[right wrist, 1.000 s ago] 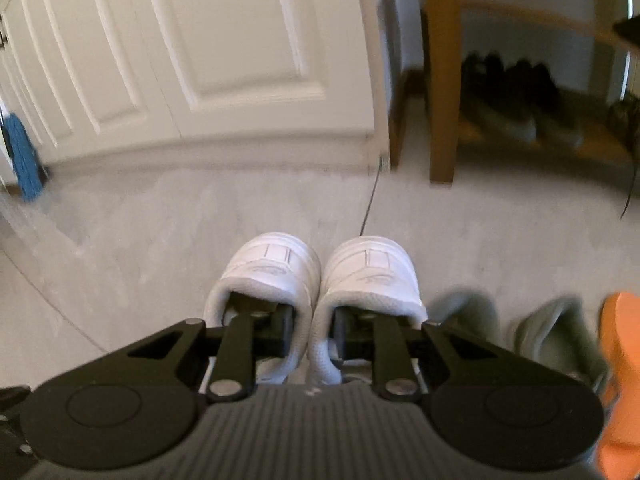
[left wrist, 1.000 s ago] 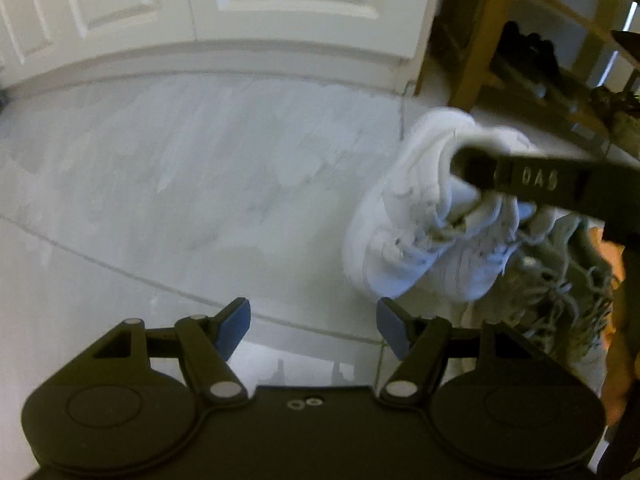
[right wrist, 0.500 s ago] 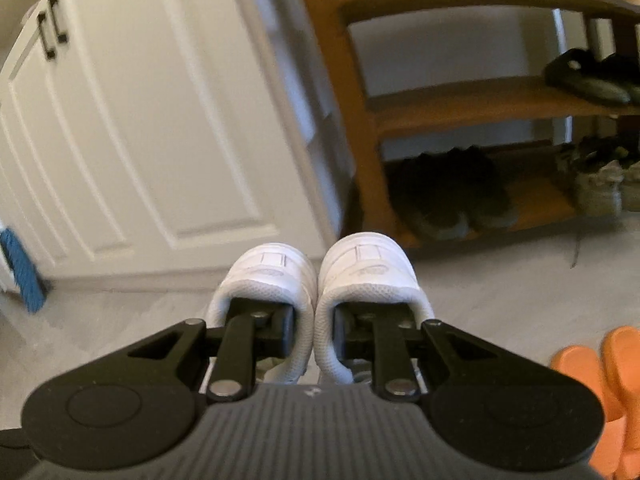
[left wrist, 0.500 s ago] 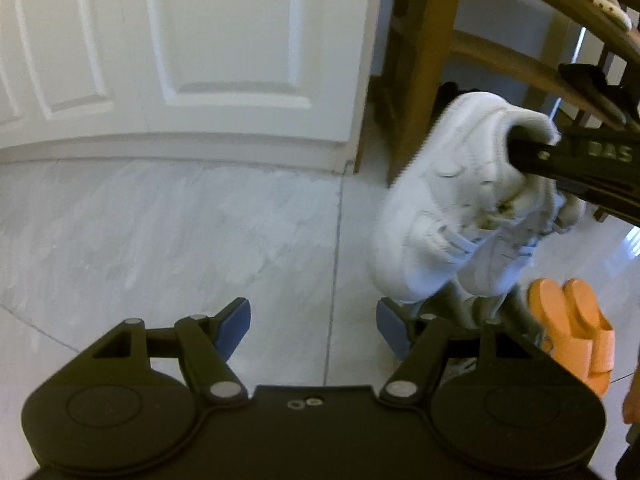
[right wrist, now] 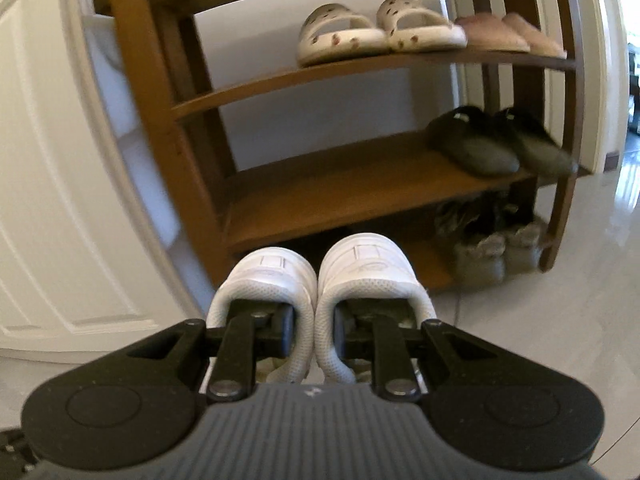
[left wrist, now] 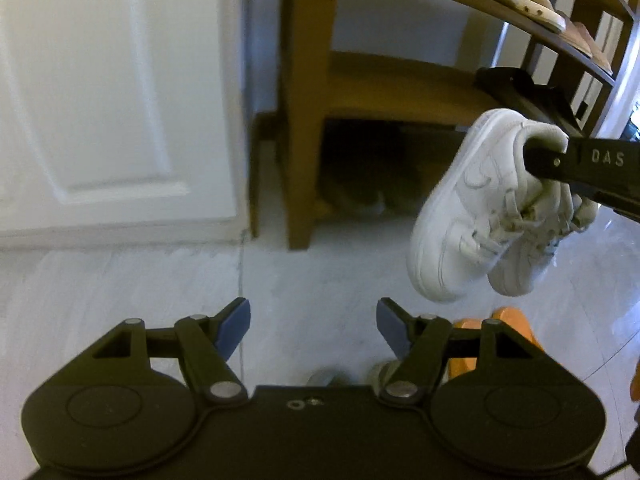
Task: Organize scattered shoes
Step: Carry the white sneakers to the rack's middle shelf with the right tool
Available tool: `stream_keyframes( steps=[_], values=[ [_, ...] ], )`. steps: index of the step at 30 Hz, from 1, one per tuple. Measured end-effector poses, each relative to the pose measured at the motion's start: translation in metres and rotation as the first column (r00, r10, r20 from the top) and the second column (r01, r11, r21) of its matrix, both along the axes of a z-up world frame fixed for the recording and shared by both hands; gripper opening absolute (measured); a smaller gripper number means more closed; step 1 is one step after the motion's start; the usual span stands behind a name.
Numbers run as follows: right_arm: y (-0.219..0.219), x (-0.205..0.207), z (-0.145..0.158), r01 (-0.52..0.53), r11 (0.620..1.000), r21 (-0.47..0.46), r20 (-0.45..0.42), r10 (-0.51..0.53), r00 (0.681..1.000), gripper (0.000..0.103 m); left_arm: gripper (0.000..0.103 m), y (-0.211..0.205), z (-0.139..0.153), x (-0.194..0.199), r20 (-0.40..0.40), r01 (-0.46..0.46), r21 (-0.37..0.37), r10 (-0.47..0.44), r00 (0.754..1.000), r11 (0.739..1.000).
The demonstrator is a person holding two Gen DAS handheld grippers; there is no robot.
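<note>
Both grippers have risen since the earlier frame, the wooden shoe rack (right wrist: 344, 188) now filling the right wrist view. White sneakers (right wrist: 320, 280) hang off the floor before its lowest shelf, pinched together by the right gripper (right wrist: 312, 330), one finger inside each. Left gripper (left wrist: 312, 320) gapes empty. Orange sandals (left wrist: 516, 324) below, blurred, probably a pair.

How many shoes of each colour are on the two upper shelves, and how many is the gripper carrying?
White sneakers, pinched in the right gripper: 2
Cream spotted clogs, top shelf: 2
Pink slippers, top shelf: 2
Black slippers, middle shelf: 2
Total: 8 shoes
</note>
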State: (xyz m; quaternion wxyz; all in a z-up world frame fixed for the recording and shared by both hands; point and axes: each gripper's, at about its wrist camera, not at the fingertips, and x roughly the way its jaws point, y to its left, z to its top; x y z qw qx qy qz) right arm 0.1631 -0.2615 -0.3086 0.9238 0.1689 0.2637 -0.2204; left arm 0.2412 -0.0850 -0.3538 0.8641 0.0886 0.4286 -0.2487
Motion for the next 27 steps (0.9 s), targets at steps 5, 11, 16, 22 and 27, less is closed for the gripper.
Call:
stream_keyframes(
  steps=[5, 11, 16, 22, 27],
  values=[
    [-0.030, 0.014, 0.011, -0.017, 1.000, -0.017, 0.004, 0.018, 1.000, 0.022, 0.070, -0.036, 0.009, 0.027, 0.003, -0.044, 0.024, 0.044, 0.999, 0.999],
    [-0.064, 0.048, 0.033, -0.101, 0.993, -0.059, 0.015, 0.102, 0.995, 0.022, 0.070, -0.079, 0.017, 0.065, -0.005, -0.108, 0.049, 0.109, 0.994, 0.993],
    [-0.083, 0.087, 0.036, -0.149, 0.986, -0.070, 0.005, 0.150, 0.989, 0.022, 0.070, -0.102, 0.019, 0.085, 0.036, -0.136, 0.028, 0.135, 0.990, 0.990],
    [-0.091, 0.129, 0.023, -0.130, 0.990, -0.053, 0.008, 0.131, 0.991, 0.022, 0.070, -0.112, 0.003, 0.095, 0.026, -0.164, 0.015, 0.164, 0.986, 0.986],
    [-0.088, 0.174, 0.011, -0.101, 0.994, -0.044, 0.008, 0.102, 0.995, 0.022, 0.070, -0.115, -0.009, 0.103, 0.012, -0.180, 0.027, 0.180, 0.984, 0.983]
  ],
)
